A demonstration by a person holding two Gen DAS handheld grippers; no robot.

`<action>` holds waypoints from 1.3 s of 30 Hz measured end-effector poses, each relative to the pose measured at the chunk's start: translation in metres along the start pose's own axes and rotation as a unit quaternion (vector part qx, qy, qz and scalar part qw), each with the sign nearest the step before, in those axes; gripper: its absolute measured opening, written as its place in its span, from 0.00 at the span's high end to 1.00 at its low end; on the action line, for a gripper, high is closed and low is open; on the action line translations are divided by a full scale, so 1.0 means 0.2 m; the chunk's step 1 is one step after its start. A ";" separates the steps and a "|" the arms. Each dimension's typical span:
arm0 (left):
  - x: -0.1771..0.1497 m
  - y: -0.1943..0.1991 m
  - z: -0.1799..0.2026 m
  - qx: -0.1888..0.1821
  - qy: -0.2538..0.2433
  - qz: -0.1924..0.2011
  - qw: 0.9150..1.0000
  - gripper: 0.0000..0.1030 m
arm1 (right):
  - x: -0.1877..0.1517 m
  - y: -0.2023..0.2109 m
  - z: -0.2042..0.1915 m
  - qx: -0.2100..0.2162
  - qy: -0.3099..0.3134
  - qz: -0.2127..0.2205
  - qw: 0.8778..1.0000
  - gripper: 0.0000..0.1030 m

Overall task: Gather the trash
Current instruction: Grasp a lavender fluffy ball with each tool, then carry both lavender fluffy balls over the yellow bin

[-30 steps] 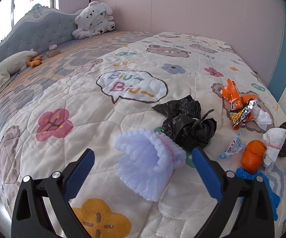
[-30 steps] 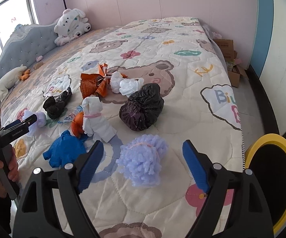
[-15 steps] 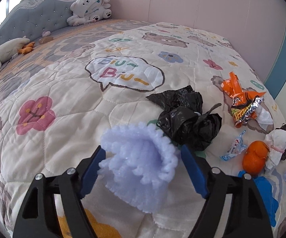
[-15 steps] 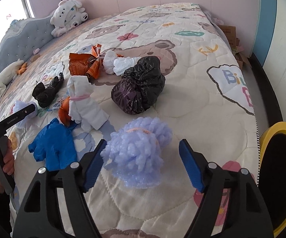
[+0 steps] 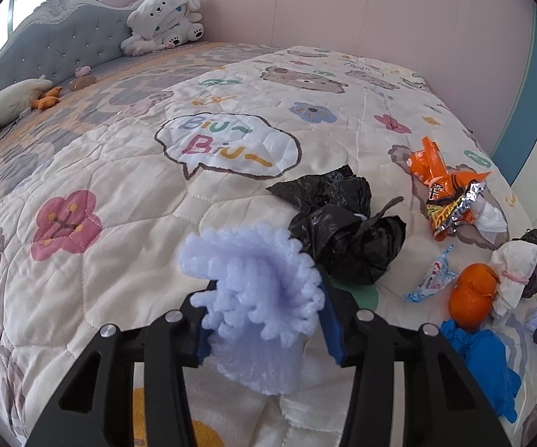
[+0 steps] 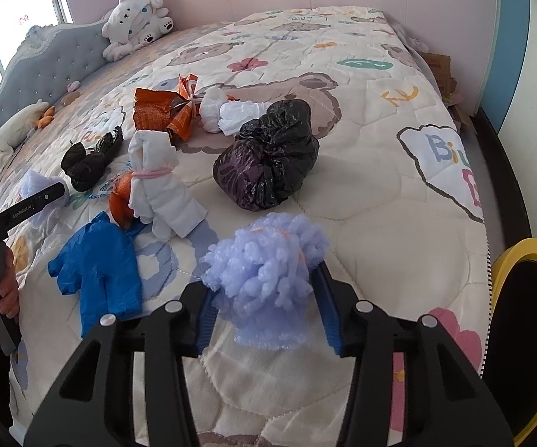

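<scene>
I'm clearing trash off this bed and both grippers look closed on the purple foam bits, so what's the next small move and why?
Probably lift the right gripper and carry its purple foam wad toward the yellow-rimmed bin at the bedside. Both blue pads press the wad's sides, and the bin's mouth lies just to its right. The left gripper likewise pinches its own foam piece.

Foam wad (image 5: 253, 290) between left tool (image 5: 264, 326) fingers; knotted bag (image 5: 346, 231) just behind, orange (image 5: 473, 294) right.
</scene>
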State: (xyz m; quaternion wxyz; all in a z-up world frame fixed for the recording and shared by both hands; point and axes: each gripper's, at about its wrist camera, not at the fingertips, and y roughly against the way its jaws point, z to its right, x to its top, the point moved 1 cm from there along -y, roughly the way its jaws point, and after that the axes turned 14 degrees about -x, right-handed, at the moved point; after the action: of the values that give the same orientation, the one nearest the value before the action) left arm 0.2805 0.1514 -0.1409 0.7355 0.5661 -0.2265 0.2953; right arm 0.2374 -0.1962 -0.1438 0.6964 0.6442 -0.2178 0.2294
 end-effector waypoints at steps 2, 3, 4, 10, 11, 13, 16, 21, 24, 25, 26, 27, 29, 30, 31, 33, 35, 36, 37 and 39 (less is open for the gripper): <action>0.01 0.03 0.00 0.000 0.000 0.005 1.000 0.58 | 0.00 0.02 0.00 0.003 -0.002 0.005 1.000 0.57; 0.02 0.04 0.01 0.000 -0.001 0.008 1.000 0.58 | 0.01 0.03 0.01 0.005 -0.003 0.008 1.000 0.57; 0.02 0.06 0.01 0.001 -0.001 0.011 1.000 0.58 | 0.01 0.04 0.01 0.008 -0.005 0.012 1.000 0.57; 0.04 0.16 0.04 0.003 -0.009 0.026 1.000 0.58 | 0.03 0.13 0.02 0.027 -0.012 0.026 0.999 0.57; 0.04 0.17 0.05 0.003 -0.009 0.026 1.000 0.58 | 0.03 0.14 0.02 0.029 -0.014 0.027 0.999 0.57; 0.03 0.20 0.07 0.002 -0.011 0.027 1.000 0.58 | 0.03 0.17 0.03 0.033 -0.015 0.030 0.999 0.57; 0.03 0.22 0.10 0.004 -0.016 0.027 1.000 0.58 | 0.03 0.22 0.04 0.036 -0.020 0.038 0.998 0.57; 0.03 0.28 0.16 -0.002 -0.024 0.032 0.999 0.58 | 0.03 0.29 0.09 0.038 -0.027 0.047 0.998 0.57; 0.02 0.30 0.20 -0.008 -0.029 0.030 0.999 0.58 | 0.03 0.34 0.12 0.038 -0.031 0.054 0.997 0.57; 0.02 0.30 0.22 -0.010 -0.031 0.029 0.999 0.58 | 0.03 0.36 0.13 0.038 -0.032 0.056 0.997 0.57; 0.02 0.31 0.24 -0.012 -0.034 0.030 0.999 0.58 | 0.03 0.38 0.14 0.039 -0.033 0.059 0.997 0.57; 0.02 0.32 0.26 -0.014 -0.036 0.031 0.999 0.58 | 0.03 0.40 0.15 0.038 -0.034 0.063 0.997 0.57; 0.02 0.34 0.30 -0.019 -0.040 0.034 0.998 0.58 | 0.02 0.43 0.18 0.037 -0.037 0.068 0.996 0.57; 0.02 0.35 0.32 -0.023 -0.042 0.035 0.998 0.58 | 0.02 0.44 0.19 0.037 -0.038 0.070 0.996 0.57; 0.02 0.36 0.34 -0.026 -0.045 0.036 0.998 0.58 | 0.02 0.46 0.21 0.037 -0.040 0.073 0.996 0.57; 0.02 0.38 0.39 -0.031 -0.053 0.037 0.997 0.58 | 0.02 0.49 0.24 0.036 -0.043 0.077 0.995 0.57; 0.03 0.39 0.43 -0.035 -0.058 0.037 0.997 0.58 | 0.01 0.52 0.27 0.034 -0.047 0.081 0.995 0.57; 0.03 0.39 0.45 -0.038 -0.061 0.036 0.997 0.58 | 0.01 0.54 0.28 0.034 -0.049 0.083 0.995 0.57; 0.03 0.40 0.48 -0.041 -0.062 0.036 0.997 0.58 | 0.00 0.55 0.30 0.033 -0.052 0.086 0.994 0.56; 0.03 0.41 0.53 -0.047 -0.068 0.036 0.996 0.58 | -0.01 0.58 0.33 0.032 -0.056 0.090 0.994 0.56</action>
State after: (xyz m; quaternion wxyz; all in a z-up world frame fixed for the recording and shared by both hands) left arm 0.2283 0.0655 -0.0533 0.7330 0.5413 -0.3095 0.2718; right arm 0.1656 -0.2549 -0.0469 0.6382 0.6561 -0.3065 0.2615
